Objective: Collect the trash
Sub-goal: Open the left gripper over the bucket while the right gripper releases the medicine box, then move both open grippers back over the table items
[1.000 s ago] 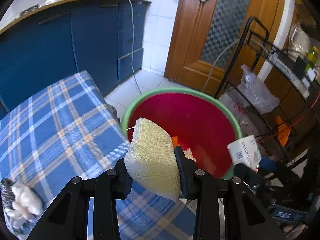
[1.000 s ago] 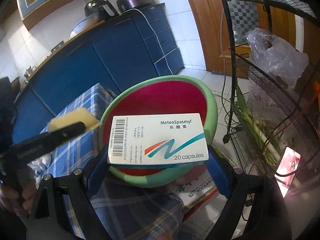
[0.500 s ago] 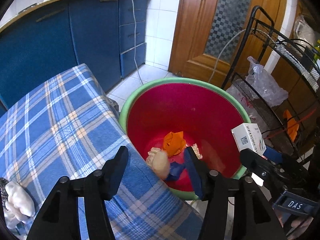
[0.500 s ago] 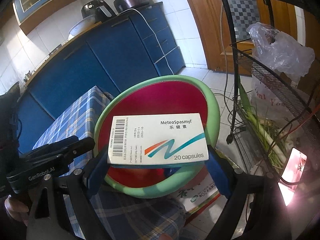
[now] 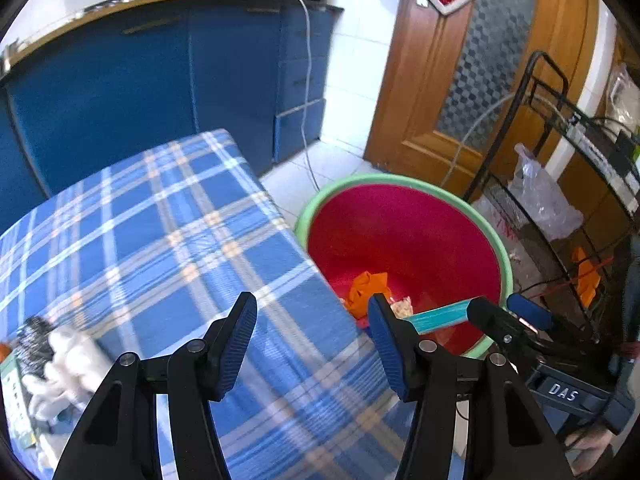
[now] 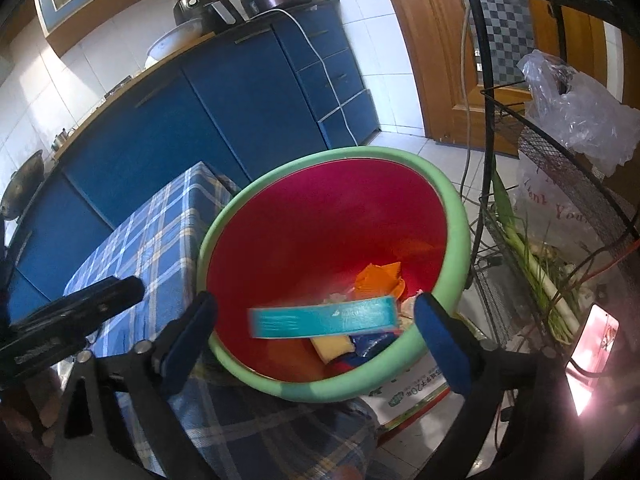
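Bin (image 6: 456, 216) mouth open above; table (image 5: 160, 240) left, wire rack (image 6: 560, 160) right.

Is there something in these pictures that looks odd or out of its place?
Yes. The flat teal-edged cardboard box hangs tilted and blurred between the open right gripper jaws, touching neither pad, over the red bucket with green rim; it seems to be mid-fall.

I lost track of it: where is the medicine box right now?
In the right wrist view, the medicine box is between the open right gripper fingers, untouched, over the red bin.
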A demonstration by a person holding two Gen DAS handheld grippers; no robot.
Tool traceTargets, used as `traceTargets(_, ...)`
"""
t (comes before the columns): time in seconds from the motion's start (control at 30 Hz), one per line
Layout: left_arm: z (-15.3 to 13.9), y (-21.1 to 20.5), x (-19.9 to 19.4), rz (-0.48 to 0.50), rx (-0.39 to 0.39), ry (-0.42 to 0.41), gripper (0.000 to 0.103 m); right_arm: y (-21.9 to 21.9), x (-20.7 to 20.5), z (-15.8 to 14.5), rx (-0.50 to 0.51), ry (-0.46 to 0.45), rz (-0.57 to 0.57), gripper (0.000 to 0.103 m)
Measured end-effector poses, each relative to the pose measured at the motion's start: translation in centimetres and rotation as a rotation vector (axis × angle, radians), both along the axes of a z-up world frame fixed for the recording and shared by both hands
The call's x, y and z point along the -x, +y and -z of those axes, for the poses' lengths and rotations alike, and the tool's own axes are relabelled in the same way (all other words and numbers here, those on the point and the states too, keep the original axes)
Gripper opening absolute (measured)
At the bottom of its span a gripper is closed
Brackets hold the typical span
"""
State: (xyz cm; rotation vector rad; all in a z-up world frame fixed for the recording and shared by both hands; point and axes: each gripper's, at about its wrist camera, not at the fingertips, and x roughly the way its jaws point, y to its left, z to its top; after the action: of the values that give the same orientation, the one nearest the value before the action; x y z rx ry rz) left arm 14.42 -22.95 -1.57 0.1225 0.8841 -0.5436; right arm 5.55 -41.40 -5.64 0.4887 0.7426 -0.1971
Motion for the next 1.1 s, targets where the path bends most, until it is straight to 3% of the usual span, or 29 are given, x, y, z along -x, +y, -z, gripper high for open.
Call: traceTargets(1.1, -5.6, 12.2, 5.2, -0.173, 0.090, -0.092, 0.060, 10.6, 4.3, -7.9, 0.172, -0.095, -0.118, 0.100)
